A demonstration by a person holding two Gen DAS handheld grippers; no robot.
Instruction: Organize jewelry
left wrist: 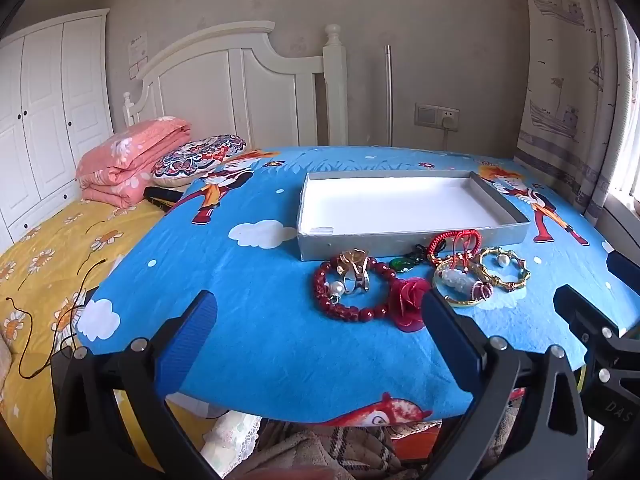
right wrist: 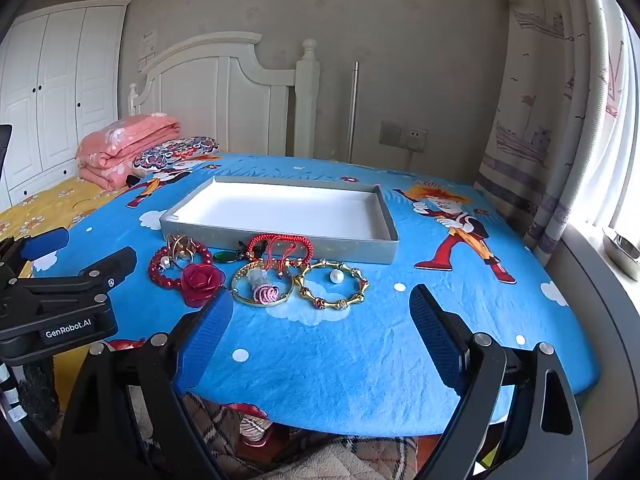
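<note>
Before tray (right wrist: 280, 246) wall, jewelry row (bracelets (right wrist: 332, 286) touching), fingers (right wrist: 434, 322) apart

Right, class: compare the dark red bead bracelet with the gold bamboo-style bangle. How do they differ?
The dark red bead bracelet is made of round beads; the gold bamboo-style bangle is jointed metal segments. The bracelet rings a gold ornament, the bangle a lone pearl. Both lie flat outside the tray.

We see a shallow grey tray (right wrist: 280, 245), white inside, lying flat; just before it lie a red bead bracelet (right wrist: 158, 276), rose (right wrist: 201, 279), gold bangle (right wrist: 334, 290), and perhaps a red cord bracelet (right wrist: 280, 242).
</note>
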